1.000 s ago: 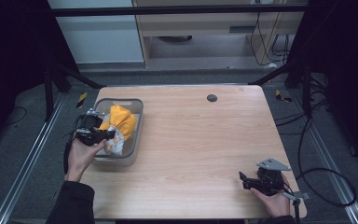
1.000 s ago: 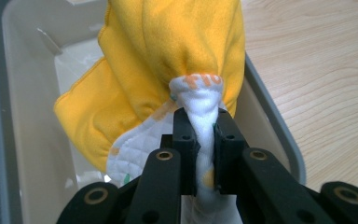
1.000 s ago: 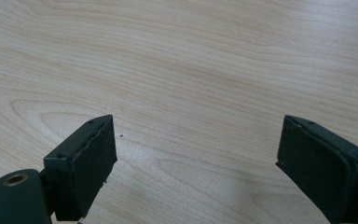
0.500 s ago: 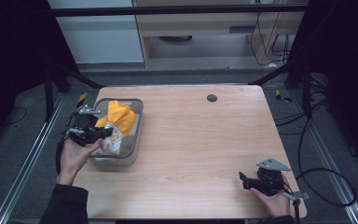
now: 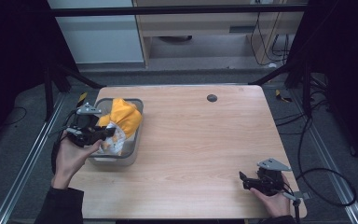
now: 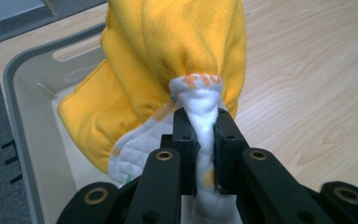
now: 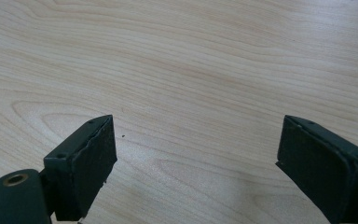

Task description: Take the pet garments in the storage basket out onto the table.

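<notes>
A yellow and white cloth (image 5: 120, 121) hangs partly out of a grey bin (image 5: 135, 140) at the table's left side. My left gripper (image 5: 106, 134) is shut on a bunched white fold of that cloth (image 6: 200, 121), and the yellow part (image 6: 168, 56) drapes beyond the jaws over the bin (image 6: 28, 121). Near the front right corner my right gripper (image 5: 243, 179) rests low over the bare wood, held by a hand. Its jaws stand wide apart with nothing between them (image 7: 196, 158).
The wooden table (image 5: 205, 140) has a small dark round hole (image 5: 211, 98) near its far edge. Cables (image 5: 326, 186) trail off the right side onto the grey floor. Metal frame rails run along both sides of the table.
My left gripper has risen and drawn back toward the bin's left edge, pulling the cloth up with it. The right gripper has stayed where it was.
</notes>
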Demonstrator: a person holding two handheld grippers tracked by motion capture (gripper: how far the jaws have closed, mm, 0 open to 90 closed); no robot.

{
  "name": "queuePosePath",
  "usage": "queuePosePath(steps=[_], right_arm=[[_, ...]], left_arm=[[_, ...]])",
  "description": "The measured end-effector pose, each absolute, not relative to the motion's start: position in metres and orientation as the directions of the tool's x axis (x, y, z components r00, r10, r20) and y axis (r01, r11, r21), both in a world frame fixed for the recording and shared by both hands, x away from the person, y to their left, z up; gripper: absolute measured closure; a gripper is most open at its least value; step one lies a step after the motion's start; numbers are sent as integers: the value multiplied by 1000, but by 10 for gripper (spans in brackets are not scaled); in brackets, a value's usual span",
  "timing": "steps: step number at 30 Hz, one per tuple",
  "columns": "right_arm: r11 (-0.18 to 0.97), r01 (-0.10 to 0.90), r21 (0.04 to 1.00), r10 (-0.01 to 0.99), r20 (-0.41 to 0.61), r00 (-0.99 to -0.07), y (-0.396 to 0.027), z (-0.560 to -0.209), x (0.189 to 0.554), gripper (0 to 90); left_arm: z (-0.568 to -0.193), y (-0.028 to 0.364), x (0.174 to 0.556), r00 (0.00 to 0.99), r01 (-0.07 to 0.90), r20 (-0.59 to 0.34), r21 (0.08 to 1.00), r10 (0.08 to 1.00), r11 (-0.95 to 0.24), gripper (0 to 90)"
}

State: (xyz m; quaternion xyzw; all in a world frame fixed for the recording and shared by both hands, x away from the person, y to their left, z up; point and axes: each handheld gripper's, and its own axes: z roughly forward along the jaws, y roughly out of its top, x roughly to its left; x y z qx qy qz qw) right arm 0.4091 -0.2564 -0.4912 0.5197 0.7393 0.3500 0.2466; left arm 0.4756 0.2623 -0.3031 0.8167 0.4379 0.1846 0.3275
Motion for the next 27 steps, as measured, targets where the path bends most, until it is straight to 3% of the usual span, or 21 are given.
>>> queuePosePath(steps=[27], right_arm=[[213,579,787,939,-2,-343,-257,-490,409,113]], left_arm=[[-297,197,469,694,515,28,678,719,-524,821]])
